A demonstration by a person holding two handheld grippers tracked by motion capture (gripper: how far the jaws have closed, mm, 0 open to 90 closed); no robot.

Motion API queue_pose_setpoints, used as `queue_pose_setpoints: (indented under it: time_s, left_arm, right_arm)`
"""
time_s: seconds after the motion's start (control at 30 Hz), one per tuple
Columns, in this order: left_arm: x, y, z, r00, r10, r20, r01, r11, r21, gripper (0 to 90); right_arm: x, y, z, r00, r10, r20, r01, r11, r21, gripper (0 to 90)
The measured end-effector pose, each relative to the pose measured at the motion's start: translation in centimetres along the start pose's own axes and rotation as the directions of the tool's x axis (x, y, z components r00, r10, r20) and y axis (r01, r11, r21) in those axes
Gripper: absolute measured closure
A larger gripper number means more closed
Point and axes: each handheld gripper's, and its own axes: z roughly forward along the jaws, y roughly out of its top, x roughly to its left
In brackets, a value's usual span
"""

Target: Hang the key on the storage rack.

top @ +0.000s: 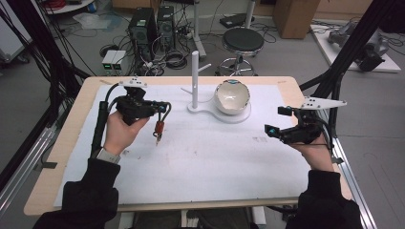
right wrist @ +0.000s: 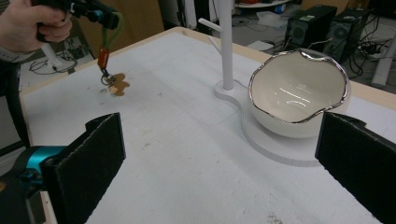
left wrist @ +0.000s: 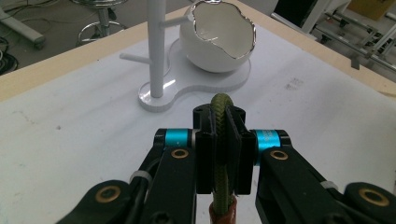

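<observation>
My left gripper [top: 165, 109] is shut on the green cord loop [left wrist: 220, 140] of a keychain [top: 159, 128], held above the left part of the white mat [top: 200, 162]. A red clasp [right wrist: 103, 58] and a small wooden tag [right wrist: 119, 85] dangle below it, the tag close to the mat; I cannot tell if it touches. A white stand [top: 195, 76] with side pegs rises at the back centre, sharing a white base with a silver-rimmed white bowl [top: 232, 97]. At the right edge my right gripper [top: 277, 120] is open, its pads [right wrist: 91, 158] wide apart and nothing between them.
The wooden table edge [top: 71, 143] frames the mat. Black frame struts [top: 344, 62] slant down by the table's right rear corner. Beyond the far edge stand a stool [top: 242, 43] and computer towers [top: 143, 28] among floor cables.
</observation>
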Motion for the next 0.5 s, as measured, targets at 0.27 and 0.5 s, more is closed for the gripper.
queue_pose_setpoints:
  time_s: [0.27,0.5]
  left_arm:
    - [-0.7,2.9,3.8,0.9994,0.028,0.019,-0.029,0.9991,0.033,83.1]
    - [-0.8,4.6,6.7,0.9986,0.052,-0.009,-0.052,0.9981,0.033,83.1]
  right_arm:
    - [-0.1,0.0,-0.1,1.0000,0.006,-0.004,-0.006,1.000,-0.004,0.9]
    - [0.1,0.0,-0.1,0.9999,0.007,-0.011,-0.007,1.000,-0.003,0.9]
